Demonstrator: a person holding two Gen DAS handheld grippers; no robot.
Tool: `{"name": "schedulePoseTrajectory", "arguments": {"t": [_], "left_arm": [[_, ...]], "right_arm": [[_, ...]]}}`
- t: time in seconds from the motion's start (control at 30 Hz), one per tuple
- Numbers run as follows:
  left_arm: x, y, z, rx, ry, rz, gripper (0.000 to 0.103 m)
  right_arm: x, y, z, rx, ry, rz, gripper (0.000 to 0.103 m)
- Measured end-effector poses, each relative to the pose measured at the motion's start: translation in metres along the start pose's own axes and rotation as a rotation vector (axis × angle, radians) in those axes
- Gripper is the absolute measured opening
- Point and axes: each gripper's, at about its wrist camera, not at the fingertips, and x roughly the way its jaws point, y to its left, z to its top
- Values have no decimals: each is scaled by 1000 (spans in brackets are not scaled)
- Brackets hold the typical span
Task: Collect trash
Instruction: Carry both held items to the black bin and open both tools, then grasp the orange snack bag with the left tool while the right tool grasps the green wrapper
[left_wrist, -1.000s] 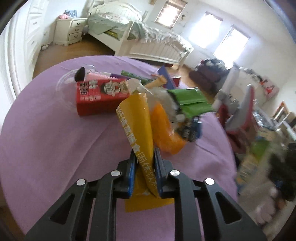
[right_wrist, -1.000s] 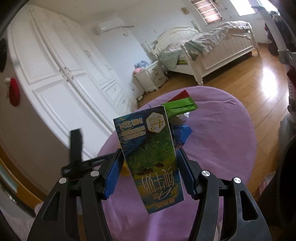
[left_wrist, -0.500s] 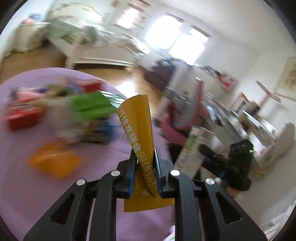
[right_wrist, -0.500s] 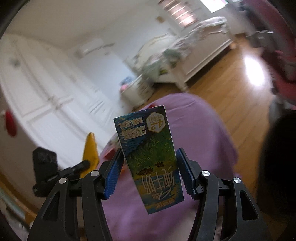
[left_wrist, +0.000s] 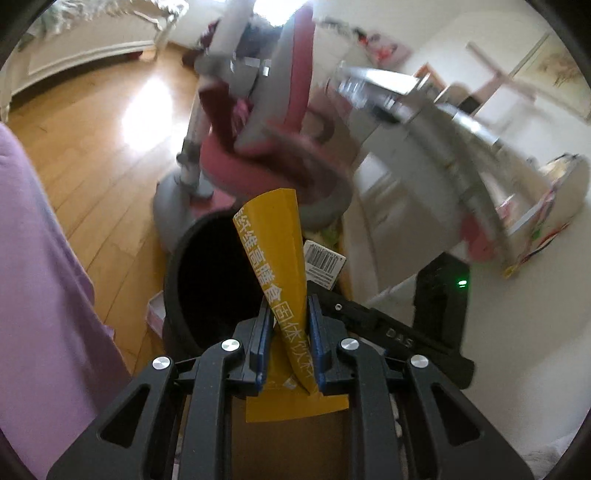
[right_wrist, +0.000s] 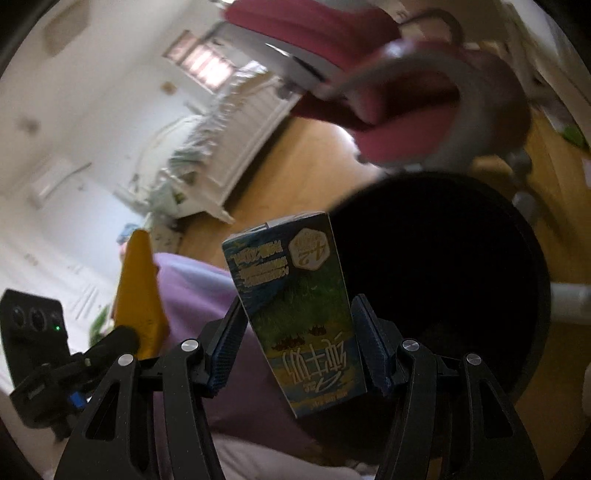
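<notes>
My left jaws (left_wrist: 286, 341) are clamped on a yellow wrapper (left_wrist: 275, 266), a thin folded sachet with white print that sticks up past the tips. My right jaws (right_wrist: 295, 341) are clamped on a carton (right_wrist: 299, 314), a blue-green milk box held upside down and slightly tilted. Both pieces hang just short of the black bin (left_wrist: 207, 273), whose dark mouth opens beyond them on the wood floor beside the purple worktop (left_wrist: 48, 288). I judge that the risks are 2: the light wrapper could flutter past the rim if I let go early, and the carton could strike the rim and bounce out. Beyond stands a blurred pink chair (left_wrist: 266, 147).
</notes>
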Motion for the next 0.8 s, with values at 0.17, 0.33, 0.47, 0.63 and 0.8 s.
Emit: {"name": "schedulePoseTrajectory", "arguments": {"t": [0.17,0.33,0.47,0.63,0.8], "left_arm": [[21,18,2,-16,62,101,29],[4,18,2,-10,45,142,64],[-33,11,-5,-2,-8,134,71],[-87,6,-26,-9,-85,128,83],[-163,23,-64,-53,-202,216,83]], "right_arm": [[18,-20,2,31,28,-22,59],[16,-26,-1,7,4,-46,67],[29,-30,-8,-87,-2,-55,68],[53,-20,-7,-191,-10,-26,68],[85,-1,-5,-192,30,-2,68]]}}
